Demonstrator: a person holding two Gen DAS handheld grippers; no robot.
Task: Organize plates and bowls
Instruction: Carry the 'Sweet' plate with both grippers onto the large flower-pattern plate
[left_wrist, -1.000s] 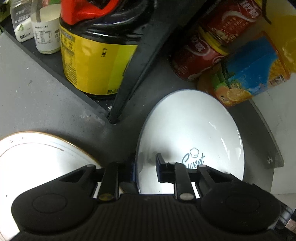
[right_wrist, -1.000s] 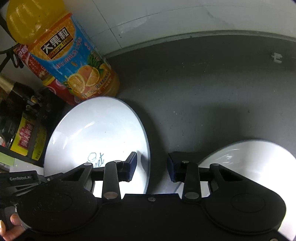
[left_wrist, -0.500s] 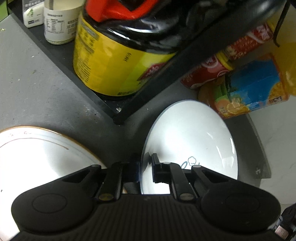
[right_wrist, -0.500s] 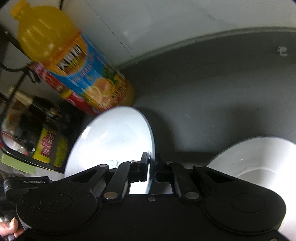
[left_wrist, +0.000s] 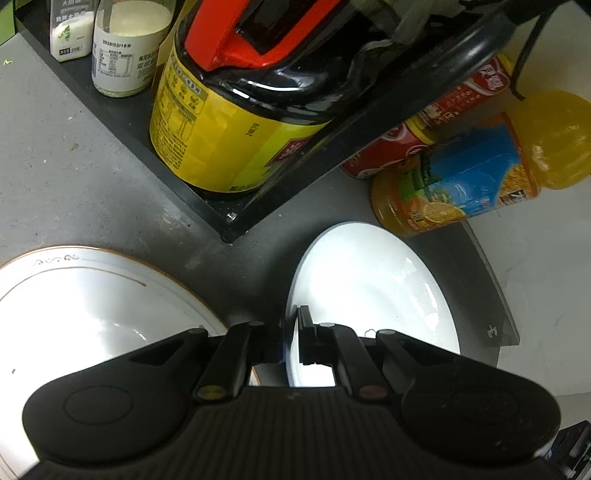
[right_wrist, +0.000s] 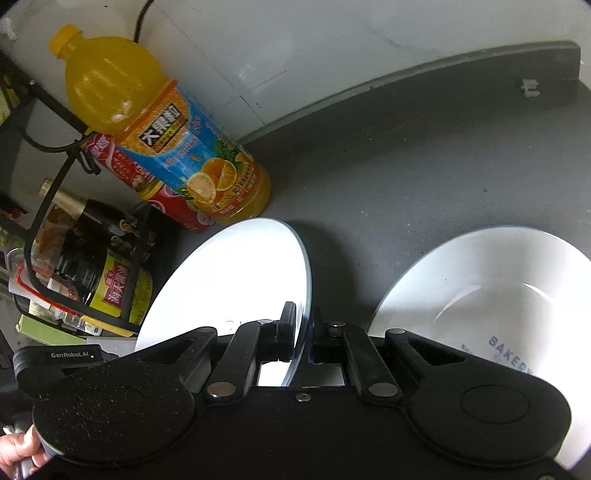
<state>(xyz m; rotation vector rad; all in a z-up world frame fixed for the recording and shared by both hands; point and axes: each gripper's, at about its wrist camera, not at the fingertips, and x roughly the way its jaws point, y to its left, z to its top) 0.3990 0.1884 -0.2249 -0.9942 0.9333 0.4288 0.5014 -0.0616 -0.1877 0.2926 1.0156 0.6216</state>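
A white plate with a dark rim (left_wrist: 373, 291) is held between both grippers over the grey counter. My left gripper (left_wrist: 291, 343) is shut on its left rim. My right gripper (right_wrist: 304, 332) is shut on its right rim; the same plate (right_wrist: 229, 280) shows tilted in the right wrist view. A gold-rimmed white plate (left_wrist: 85, 306) lies to the left. A white bowl marked BAKERY (right_wrist: 491, 295) lies to the right.
A black rack (left_wrist: 258, 206) holds a large soy sauce jug (left_wrist: 229, 122) and small jars (left_wrist: 122, 48). An orange juice bottle (right_wrist: 166, 140) and red cans (left_wrist: 391, 151) stand behind the plate, by the white wall. The left gripper's body (right_wrist: 59, 363) shows at the lower left.
Both grippers have closed on opposite rims of the white plate. The plate has come up from the counter and tilted; both views have pulled back from the bottles.
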